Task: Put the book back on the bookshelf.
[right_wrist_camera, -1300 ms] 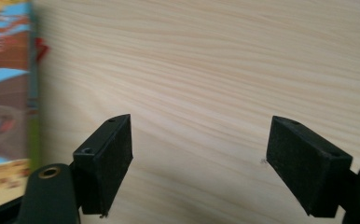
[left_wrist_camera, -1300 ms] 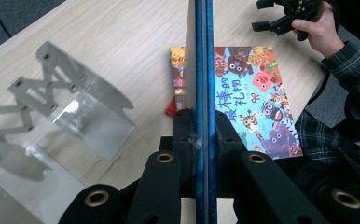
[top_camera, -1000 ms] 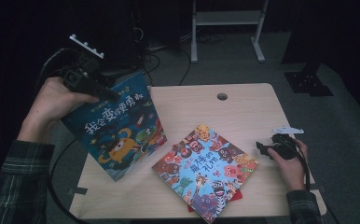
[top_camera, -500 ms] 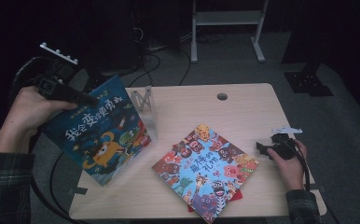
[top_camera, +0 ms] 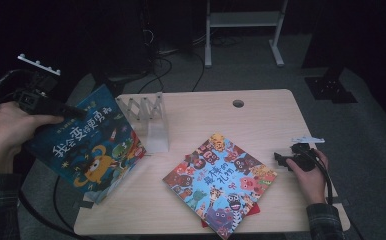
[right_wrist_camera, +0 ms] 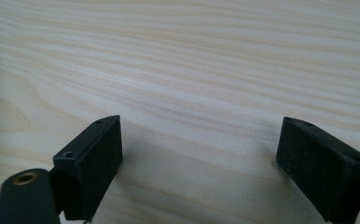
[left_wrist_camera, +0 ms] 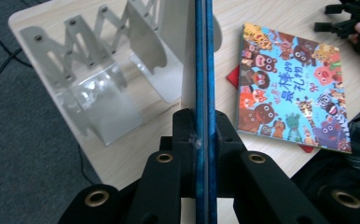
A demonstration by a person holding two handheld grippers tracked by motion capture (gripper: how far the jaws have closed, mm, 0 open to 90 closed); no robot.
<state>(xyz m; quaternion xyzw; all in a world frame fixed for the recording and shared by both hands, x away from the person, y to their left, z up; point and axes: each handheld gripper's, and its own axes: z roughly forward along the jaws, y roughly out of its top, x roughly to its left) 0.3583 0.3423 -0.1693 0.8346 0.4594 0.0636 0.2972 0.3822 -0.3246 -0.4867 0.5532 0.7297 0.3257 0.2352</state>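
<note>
A dark blue picture book [top_camera: 88, 145] hangs tilted in the air over the table's left edge, and my left gripper [top_camera: 78, 114] is shut on its upper edge. The left gripper view looks along the book's thin edge [left_wrist_camera: 204, 70], pinched between the jaws [left_wrist_camera: 201, 123]. A bright animal picture book [top_camera: 220, 182] lies flat on the table, near the front and middle. My right gripper [top_camera: 281, 159] rests at the table's right side, just right of that book. Its jaws [right_wrist_camera: 199, 154] have just been opening and now stand wide over bare wood with nothing between them.
A white expanding book rack [top_camera: 148, 120] stands on the light wooden table [top_camera: 261, 115], right beside the held book; it shows close in the left gripper view [left_wrist_camera: 99, 84]. A red thing [top_camera: 253, 209] peeks from under the animal book. A cable hole [top_camera: 238, 103] sits near the table's far edge.
My left hand has carried the blue book leftward and slightly down, uncovering the white rack that it hid before. The right hand has stayed in place.
</note>
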